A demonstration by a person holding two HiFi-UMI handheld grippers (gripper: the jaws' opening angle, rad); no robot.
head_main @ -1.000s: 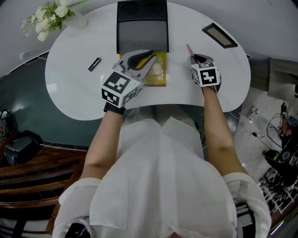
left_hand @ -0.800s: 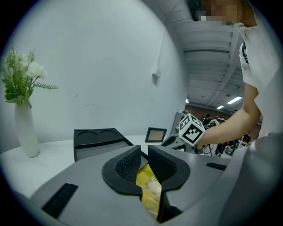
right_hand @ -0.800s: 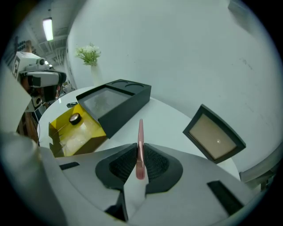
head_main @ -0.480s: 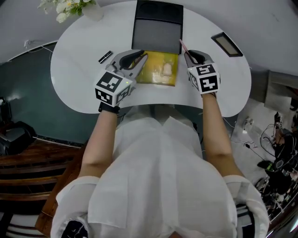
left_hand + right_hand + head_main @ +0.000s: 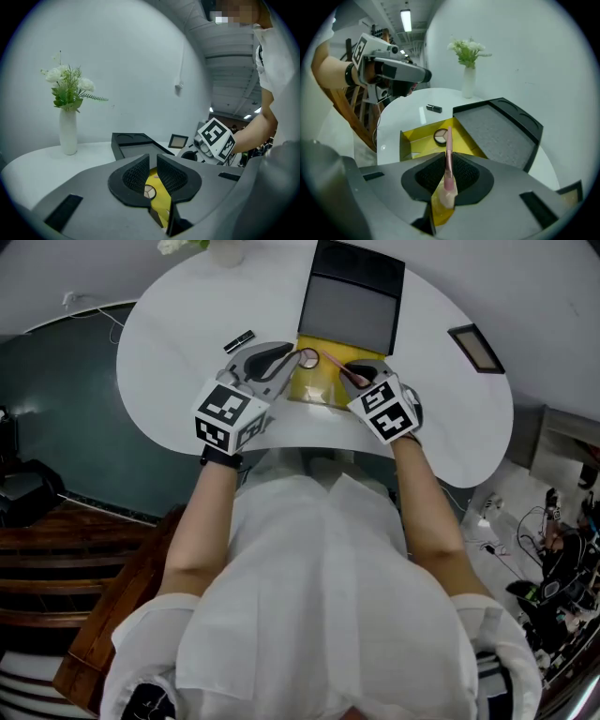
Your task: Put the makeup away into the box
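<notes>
Jaws of the right gripper (image 5: 449,165) pinch a pink stick (image 5: 449,147), its base buried between them, over the yellow box (image 5: 417,137); left gripper (image 5: 153,174) hangs ajar, empty, compact (image 5: 149,191) peeking through.

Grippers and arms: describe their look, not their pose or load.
The left gripper and right gripper are grey moulded shells with black, mesh-textured jaw pads; each carries a white cube of black square markers. A black strap sits at the left wrist. The person's top is white, short-sleeved.
</notes>
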